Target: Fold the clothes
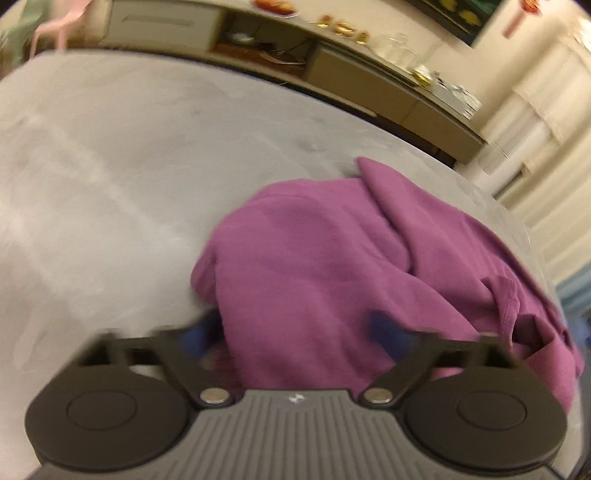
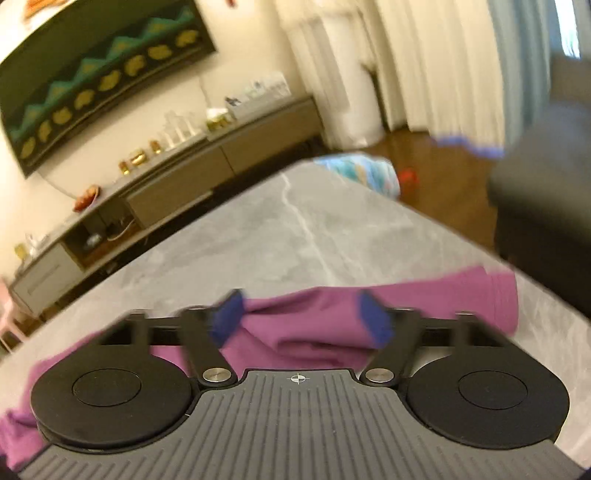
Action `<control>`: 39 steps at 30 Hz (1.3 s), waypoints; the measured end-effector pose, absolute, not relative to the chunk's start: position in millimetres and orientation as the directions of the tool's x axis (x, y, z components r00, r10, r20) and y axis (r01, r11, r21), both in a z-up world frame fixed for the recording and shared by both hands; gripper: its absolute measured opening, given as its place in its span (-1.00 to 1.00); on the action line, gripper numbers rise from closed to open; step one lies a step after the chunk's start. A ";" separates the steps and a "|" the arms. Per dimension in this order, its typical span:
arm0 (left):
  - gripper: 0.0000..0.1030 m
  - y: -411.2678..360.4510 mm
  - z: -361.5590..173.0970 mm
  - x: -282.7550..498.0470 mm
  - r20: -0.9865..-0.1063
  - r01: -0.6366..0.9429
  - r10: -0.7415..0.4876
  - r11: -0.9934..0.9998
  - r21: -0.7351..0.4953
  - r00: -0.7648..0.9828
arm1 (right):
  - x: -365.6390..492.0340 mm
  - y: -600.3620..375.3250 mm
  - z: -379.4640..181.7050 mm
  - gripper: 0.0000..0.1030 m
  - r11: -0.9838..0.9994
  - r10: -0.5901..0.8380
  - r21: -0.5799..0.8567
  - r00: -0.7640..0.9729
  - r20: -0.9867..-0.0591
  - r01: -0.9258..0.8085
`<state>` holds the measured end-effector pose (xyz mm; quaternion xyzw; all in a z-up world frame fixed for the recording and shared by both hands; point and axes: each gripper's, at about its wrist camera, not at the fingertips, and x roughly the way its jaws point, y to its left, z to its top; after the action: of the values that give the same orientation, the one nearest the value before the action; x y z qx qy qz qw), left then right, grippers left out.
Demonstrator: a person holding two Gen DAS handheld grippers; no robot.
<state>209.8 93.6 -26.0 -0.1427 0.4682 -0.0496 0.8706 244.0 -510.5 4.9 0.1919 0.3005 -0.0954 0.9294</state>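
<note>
One garment in play: a purple T-shirt (image 1: 332, 258), crumpled in a heap on a grey marble-look table (image 1: 110, 166). It sits at the near right part of the table in the left wrist view, reaching close to the right edge. A stitched hem (image 1: 508, 306) shows on its right side. In the right wrist view the same shirt (image 2: 314, 325) lies across the near edge of the table (image 2: 277, 229), partly hidden under the tool body.

Two grippers, one per view, each with two blue-padded fingers.

Left gripper (image 1: 295, 332): both pads are smeared by motion blur. The fingers (image 1: 384, 326) look spread, with shirt fabric bulging between them. Whether the pads press the cloth cannot be told (blur, and the left pad is half buried behind the fabric edge).

Right gripper (image 2: 301, 317): jaws stand wide, pads (image 2: 227, 317) clearly apart from each other over the shirt, nothing pinched between them.

Background, all soft or cut off:
- one long low sideboard (image 2: 184, 173) along the wall, small yellow and clear items on top, too blurred to name or count
- one dark wall picture (image 2: 99, 81) with a row of yellow shapes, cropped at the left edge
- pale curtains (image 2: 424, 62)
- one dark blurred mass (image 2: 543, 221) at the right of the right wrist view, not identifiable
- something light blue and patterned (image 2: 365, 173) beyond the far table corner, unclear
- pink shape (image 1: 62, 22) at the top left of the left wrist view, cut off
</note>
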 end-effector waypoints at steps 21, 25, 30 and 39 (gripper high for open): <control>0.83 191.9 -5.4 141.0 -0.715 -0.190 -0.160 0.904 -0.384 0.681 | 49.3 -230.4 -18.1 0.72 0.863 0.420 -0.032 0.752 -0.508 -0.504; 0.83 188.7 -22.5 155.4 -0.743 -0.191 -0.204 0.893 -0.408 0.637 | 32.0 -185.0 -47.4 0.72 0.788 0.410 -0.148 0.689 -0.598 -0.597; 0.82 189.1 -33.4 156.5 -0.768 -0.207 -0.165 0.909 -0.362 0.619 | 35.2 -169.5 -61.8 -1.00 0.785 0.373 -0.148 0.649 -0.663 -0.602; 0.77 193.4 -35.5 154.2 -0.784 -0.225 -0.122 0.921 -0.318 0.608 | 109.6 -380.0 31.9 -1.00 0.856 0.388 0.495 0.819 -0.423 -0.150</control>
<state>154.2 193.4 -35.5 -0.1965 0.4415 0.0296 0.8750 109.6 -380.0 31.9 0.2256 0.2635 0.1451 0.9266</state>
